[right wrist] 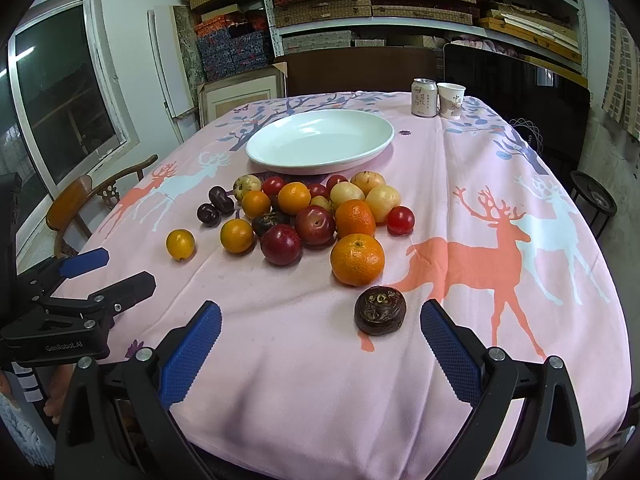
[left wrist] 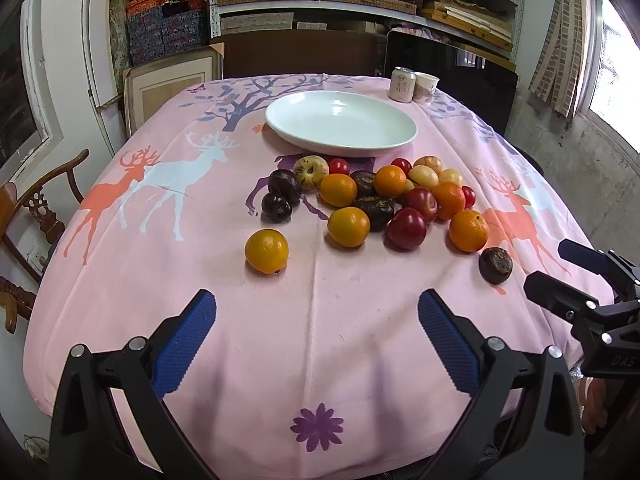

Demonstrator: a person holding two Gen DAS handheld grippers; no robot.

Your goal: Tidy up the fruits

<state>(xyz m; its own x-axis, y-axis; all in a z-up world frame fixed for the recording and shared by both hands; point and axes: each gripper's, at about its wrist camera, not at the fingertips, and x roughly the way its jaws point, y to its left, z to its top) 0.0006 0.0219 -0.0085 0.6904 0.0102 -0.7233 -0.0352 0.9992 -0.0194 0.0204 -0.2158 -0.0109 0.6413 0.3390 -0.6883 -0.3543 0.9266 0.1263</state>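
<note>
In the left wrist view, the left gripper (left wrist: pixel 316 332) hung over bare cloth (left wrist: pixel 200 280) with its jaws spread wide and nothing between them. The fruits lay loose in a heap near the empty plate (left wrist: pixel 392 144), none yet on it. A lone orange (left wrist: pixel 266 251) sat just ahead of the blue pads, apart from the heap, so it looked the natural first pick for this hand: straddle it squarely, close gently, lift clear before swinging to the plate. The right gripper (left wrist: pixel 548 276) showed at the right edge, also open.

In the right wrist view, the right gripper (right wrist: pixel 320 340) was likewise wide open and empty. A dark, wrinkled fruit (right wrist: pixel 380 311) lay just before its right pad, off-centre, so the hand probably needed to shift right first. Round fruit could roll; the big mandarin (right wrist: pixel 357 259) behind it should be left undisturbed.
</note>
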